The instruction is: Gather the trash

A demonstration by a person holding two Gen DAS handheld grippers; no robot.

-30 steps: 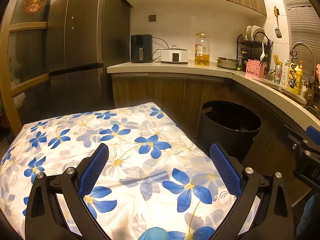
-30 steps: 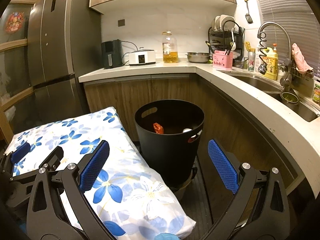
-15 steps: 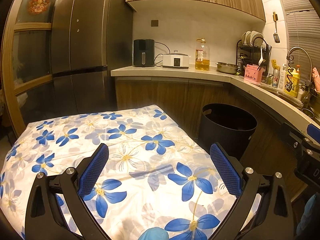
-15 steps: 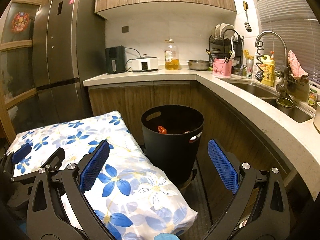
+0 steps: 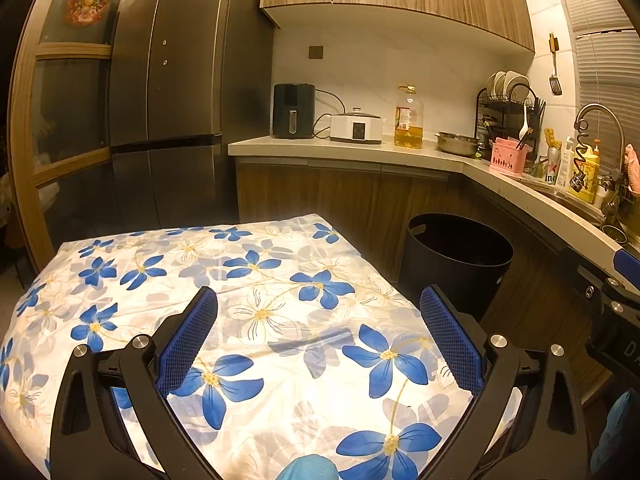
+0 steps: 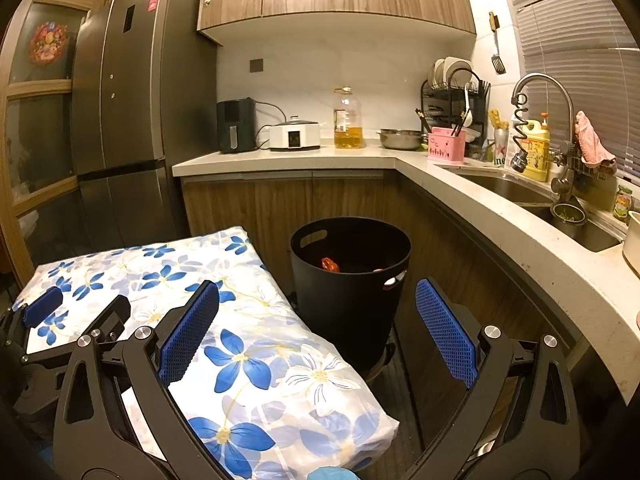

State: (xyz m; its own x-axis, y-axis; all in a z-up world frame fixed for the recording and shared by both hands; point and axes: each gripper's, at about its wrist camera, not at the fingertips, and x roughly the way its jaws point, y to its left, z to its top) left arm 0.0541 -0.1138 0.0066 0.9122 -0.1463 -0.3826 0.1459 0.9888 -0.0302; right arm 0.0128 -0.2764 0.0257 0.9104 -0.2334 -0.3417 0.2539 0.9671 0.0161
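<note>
Both grippers are held low and level, pointing toward the far corner of the kitchen. The left gripper [image 5: 318, 332] hangs over the flowered cloth [image 5: 256, 300], its blue-padded fingers [image 5: 188, 336] spread wide with nothing between them. The right gripper [image 6: 316, 328] sits beside it on the right, over the near right edge of the cloth, fingers [image 6: 444, 328] likewise spread and empty. A bit of blue glove shows at the bottom edge of each view.

The cloth, white with blue flowers, covers a flat table-like surface and its top looks bare. Just beyond its right side, on the floor against the wooden cabinets, stands a black bin [image 6: 352, 268] with cut-out handles. Inside it lie an orange-red piece of trash [image 6: 330, 264] and something pale near the right wall; what they are I cannot tell.

A pale countertop [image 6: 500, 208] runs along the far wall and bends round to the right. On it stand a black appliance [image 6: 236, 126], a white cooker [image 6: 295, 134], a bottle of oil [image 6: 349, 120], a steel bowl [image 6: 400, 138], a pink utensil caddy [image 6: 446, 144] and a dish rack [image 6: 454, 88]. Further right are the sink and its tall tap [image 6: 540, 92]. A dark fridge [image 6: 132, 120] stands far left.
</note>
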